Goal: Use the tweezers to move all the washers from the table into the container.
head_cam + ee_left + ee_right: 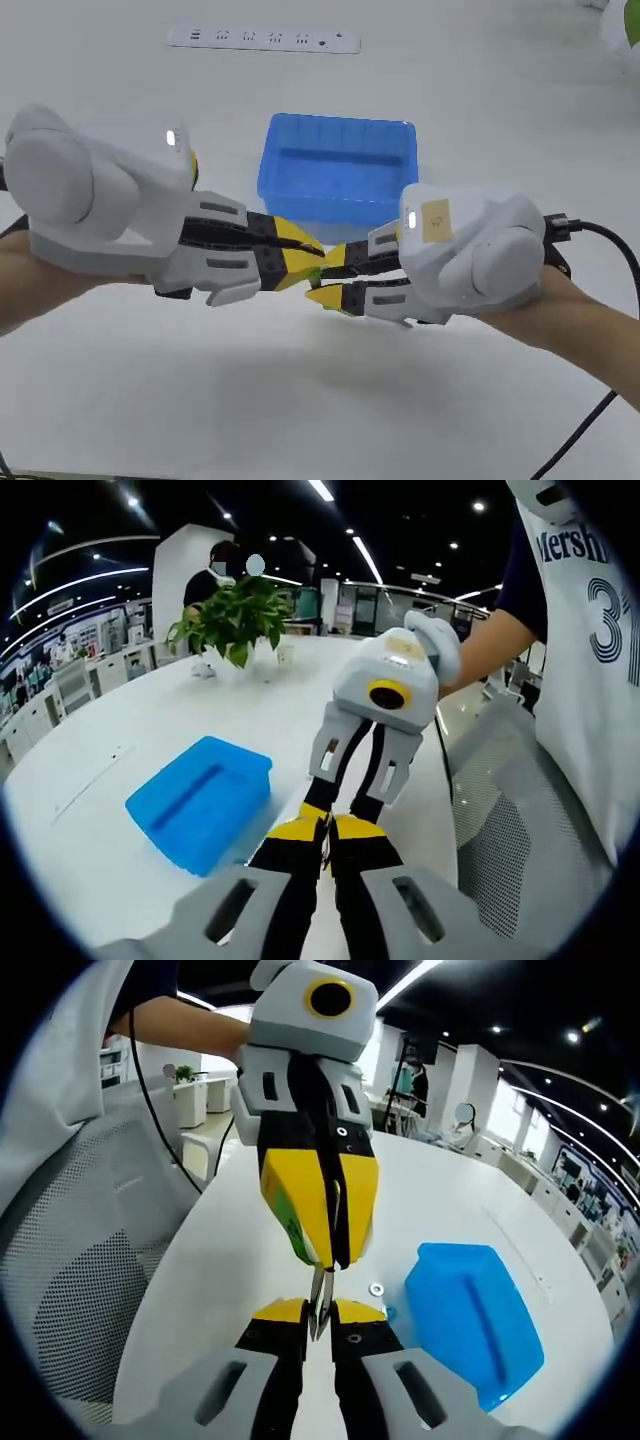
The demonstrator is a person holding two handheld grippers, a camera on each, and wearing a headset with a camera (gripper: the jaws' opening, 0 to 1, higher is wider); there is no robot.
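My two grippers face each other tip to tip in front of the blue container [340,165] [200,800] [475,1315]. Thin metal tweezers [320,1305] run from the left gripper's closed yellow jaws down between the right gripper's own jaws. The left gripper [298,257] [328,832] [330,1250] looks shut on them. The right gripper [335,275] [320,1315] [342,805] also looks closed around them. A small washer [376,1288] lies on the white table beside the container, with another small piece [390,1311] close to it.
A white power strip [263,40] lies at the far side of the table. A potted plant [235,615] stands further along it. A mesh chair [90,1290] is beside the table. A black cable [605,245] trails from the right gripper.
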